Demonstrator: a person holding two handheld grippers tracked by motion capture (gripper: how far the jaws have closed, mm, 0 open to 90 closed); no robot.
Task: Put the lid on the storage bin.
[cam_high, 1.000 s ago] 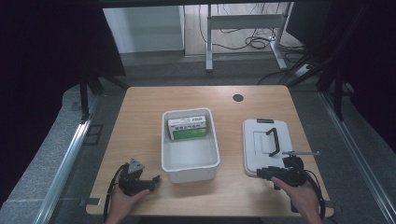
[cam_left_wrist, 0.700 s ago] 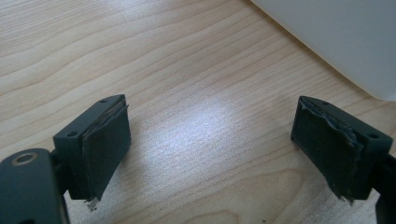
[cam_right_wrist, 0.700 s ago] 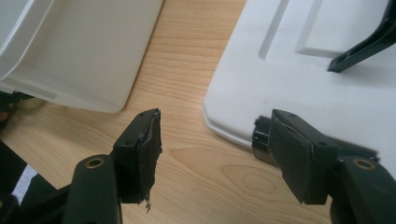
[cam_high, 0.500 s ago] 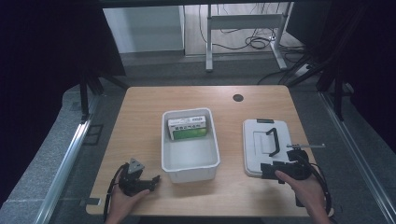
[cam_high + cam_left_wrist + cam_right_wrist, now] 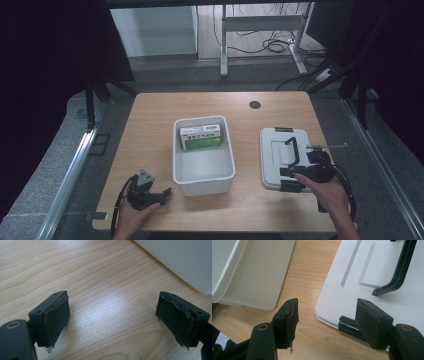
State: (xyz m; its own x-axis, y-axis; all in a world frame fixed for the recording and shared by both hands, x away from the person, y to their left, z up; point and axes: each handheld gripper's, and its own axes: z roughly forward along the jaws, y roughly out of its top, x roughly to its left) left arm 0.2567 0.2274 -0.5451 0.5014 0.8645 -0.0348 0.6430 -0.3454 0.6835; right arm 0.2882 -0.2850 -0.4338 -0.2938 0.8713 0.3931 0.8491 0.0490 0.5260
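Observation:
A white plastic bin (image 5: 204, 177) stands mid-table with a green box (image 5: 201, 138) lying at its far end. To its right lies a flat white lid (image 5: 274, 150) with a black handle (image 5: 292, 150). My right gripper (image 5: 286, 179) is open at the lid's near edge. In the right gripper view the right gripper (image 5: 329, 320) straddles the near corner of the lid (image 5: 367, 272), beside a black latch (image 5: 348, 326), with the bin (image 5: 254, 272) at the left. My left gripper (image 5: 164, 196) rests open on the wood, left of the bin. Nothing lies between the jaws of the left gripper (image 5: 113, 315).
The wooden table (image 5: 150, 115) has a round black cable hole (image 5: 255, 104) near its far edge. The bin's wall (image 5: 175, 260) stands close ahead of the left gripper. Beyond the table are a desk frame and cables on the floor.
My right gripper has moved left and forward, from beside the lid's near right corner onto its near edge. The left gripper has stayed put.

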